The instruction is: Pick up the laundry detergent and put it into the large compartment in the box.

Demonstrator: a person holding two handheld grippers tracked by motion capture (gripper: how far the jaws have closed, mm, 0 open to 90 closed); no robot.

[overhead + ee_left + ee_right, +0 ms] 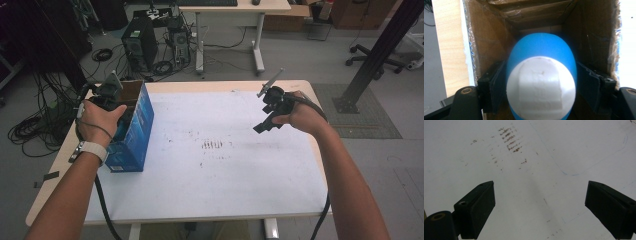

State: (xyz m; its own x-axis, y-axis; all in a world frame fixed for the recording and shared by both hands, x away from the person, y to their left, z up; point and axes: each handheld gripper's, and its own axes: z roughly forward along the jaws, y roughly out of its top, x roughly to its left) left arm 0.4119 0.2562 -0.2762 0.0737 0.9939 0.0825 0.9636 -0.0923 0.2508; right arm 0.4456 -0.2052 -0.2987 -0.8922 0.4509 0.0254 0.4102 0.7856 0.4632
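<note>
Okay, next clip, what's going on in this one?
A person works at a table with a gripper in each hand. The left gripper reaches down into an open cardboard box at the table's left edge, with a blue and white egg-shaped object between its jaws. Whether the pads press it is hard to tell. The right gripper hovers over the white table cover, jaws wide apart with nothing between them.
</note>
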